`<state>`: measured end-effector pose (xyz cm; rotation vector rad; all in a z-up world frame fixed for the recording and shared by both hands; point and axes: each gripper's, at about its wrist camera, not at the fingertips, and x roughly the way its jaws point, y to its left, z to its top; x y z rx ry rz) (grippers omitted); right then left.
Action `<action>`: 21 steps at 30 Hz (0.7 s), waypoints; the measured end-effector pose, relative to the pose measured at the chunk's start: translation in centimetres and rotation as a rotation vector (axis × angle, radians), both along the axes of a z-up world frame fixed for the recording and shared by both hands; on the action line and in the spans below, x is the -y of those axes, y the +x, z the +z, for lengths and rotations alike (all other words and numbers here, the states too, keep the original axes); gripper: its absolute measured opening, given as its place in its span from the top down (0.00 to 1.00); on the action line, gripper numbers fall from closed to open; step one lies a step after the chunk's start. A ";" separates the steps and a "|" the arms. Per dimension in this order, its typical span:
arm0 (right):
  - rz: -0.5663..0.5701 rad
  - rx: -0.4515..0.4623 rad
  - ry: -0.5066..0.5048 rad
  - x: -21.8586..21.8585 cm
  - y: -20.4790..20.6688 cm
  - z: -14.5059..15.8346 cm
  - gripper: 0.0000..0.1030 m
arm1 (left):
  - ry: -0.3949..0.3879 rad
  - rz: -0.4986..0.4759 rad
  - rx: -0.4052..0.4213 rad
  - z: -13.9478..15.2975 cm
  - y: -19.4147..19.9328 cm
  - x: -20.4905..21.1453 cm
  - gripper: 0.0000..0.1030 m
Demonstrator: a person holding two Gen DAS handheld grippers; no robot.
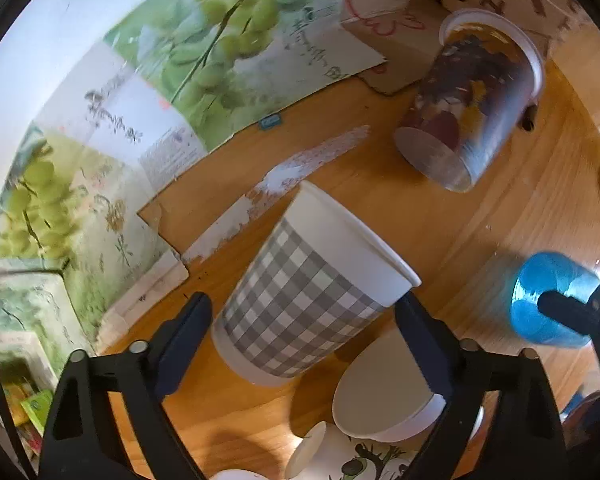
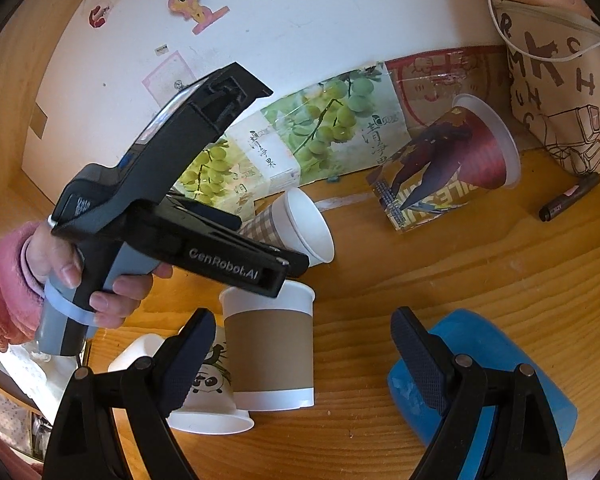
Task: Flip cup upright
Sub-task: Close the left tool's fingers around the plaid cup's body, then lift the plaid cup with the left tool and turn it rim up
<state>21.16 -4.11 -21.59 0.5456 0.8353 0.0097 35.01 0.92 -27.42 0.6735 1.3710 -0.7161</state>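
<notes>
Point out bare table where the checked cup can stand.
Bare wood lies between the checked cup, the printed cup and the blue cup. Crowded: around the brown-banded cup and panda cup.
</notes>
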 end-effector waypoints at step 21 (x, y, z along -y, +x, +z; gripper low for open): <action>0.049 0.007 0.005 -0.4 0.5 1.1 0.12 | -0.090 0.144 -0.025 3.4 3.0 -1.9 0.34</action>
